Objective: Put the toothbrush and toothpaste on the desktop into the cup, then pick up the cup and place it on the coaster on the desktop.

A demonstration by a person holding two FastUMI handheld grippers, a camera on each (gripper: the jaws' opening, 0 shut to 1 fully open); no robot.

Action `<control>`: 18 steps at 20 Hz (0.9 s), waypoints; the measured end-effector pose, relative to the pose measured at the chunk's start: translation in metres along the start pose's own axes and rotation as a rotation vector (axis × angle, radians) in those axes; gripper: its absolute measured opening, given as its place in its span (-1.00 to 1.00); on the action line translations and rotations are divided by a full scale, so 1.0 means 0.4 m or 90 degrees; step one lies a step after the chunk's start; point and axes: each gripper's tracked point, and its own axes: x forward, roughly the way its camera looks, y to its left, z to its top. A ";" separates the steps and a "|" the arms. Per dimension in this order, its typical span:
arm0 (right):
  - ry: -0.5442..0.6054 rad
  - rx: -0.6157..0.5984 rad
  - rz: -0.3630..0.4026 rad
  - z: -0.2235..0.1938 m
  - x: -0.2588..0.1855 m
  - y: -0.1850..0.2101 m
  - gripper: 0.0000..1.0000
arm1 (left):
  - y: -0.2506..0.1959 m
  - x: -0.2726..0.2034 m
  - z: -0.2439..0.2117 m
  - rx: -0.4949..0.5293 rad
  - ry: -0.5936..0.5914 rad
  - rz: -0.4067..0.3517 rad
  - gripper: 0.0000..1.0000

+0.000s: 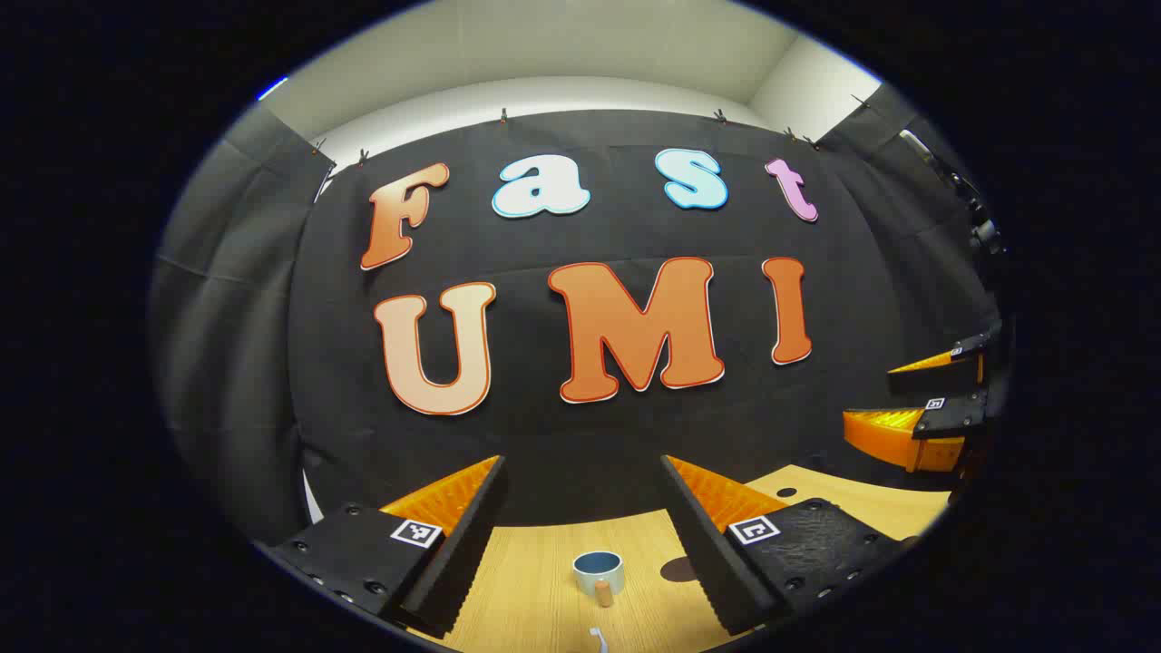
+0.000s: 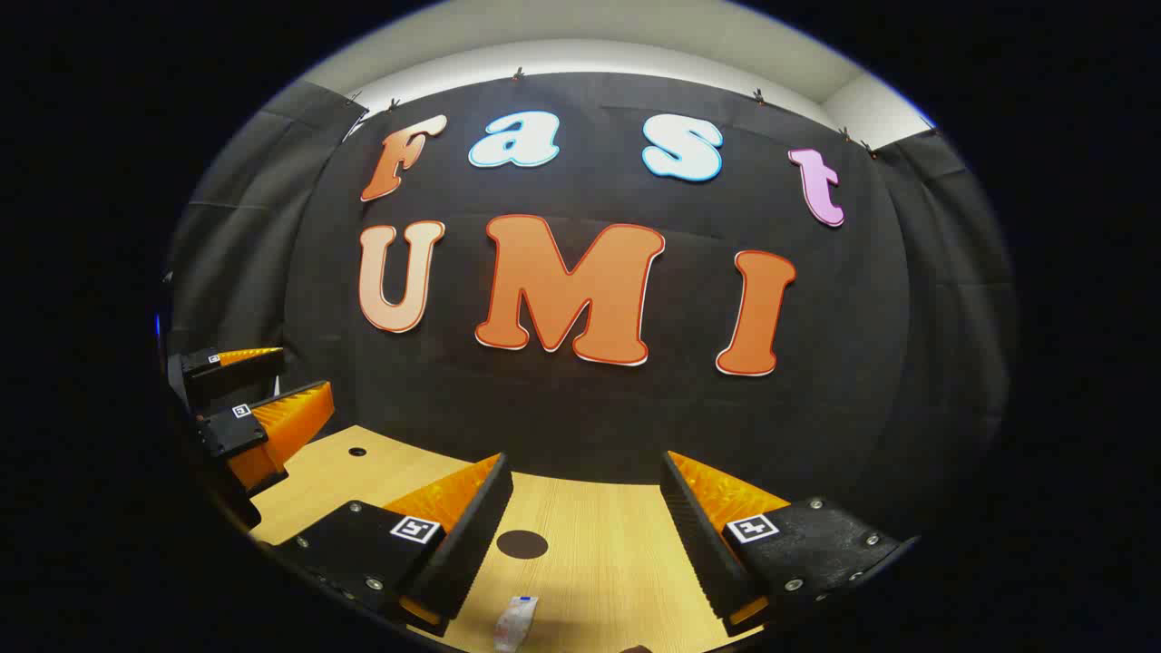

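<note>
On the wooden desktop [image 1: 535, 589], a white cup [image 1: 598, 571] with a blue inside stands upright, low between the fingers of my left gripper [image 1: 581, 462], which is open and holds nothing. A small tan piece [image 1: 602, 593] sits against the cup's near side. The white tip of the toothbrush [image 1: 596, 638] lies at the bottom edge. The dark round coaster [image 1: 678, 569] lies right of the cup. In the right gripper view, the coaster [image 2: 521, 543] lies between the fingers of my open, empty right gripper [image 2: 585, 458], and the white toothpaste tube [image 2: 514, 624] lies nearer.
The black cloth wall stands close behind the desktop [image 2: 599, 535]. The desktop has a small dark hole [image 2: 357, 451] near its back. The right gripper [image 1: 875, 394] hangs at the right in the left gripper view, and the left gripper [image 2: 304, 370] hangs at the left in the right gripper view.
</note>
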 end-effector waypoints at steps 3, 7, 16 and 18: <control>0.006 0.006 -0.027 -0.009 0.003 -0.010 0.97 | 0.009 0.020 -0.013 -0.007 0.000 -0.016 0.96; 0.017 -0.008 -0.089 -0.023 -0.002 -0.016 0.97 | 0.025 0.047 -0.030 -0.020 -0.008 -0.056 1.00; 0.047 -0.024 -0.158 -0.034 -0.035 0.008 0.97 | 0.053 0.085 -0.041 -0.043 -0.014 -0.112 0.96; 0.058 -0.020 -0.154 -0.044 -0.033 0.023 0.98 | 0.070 0.089 -0.042 -0.053 -0.014 -0.102 0.96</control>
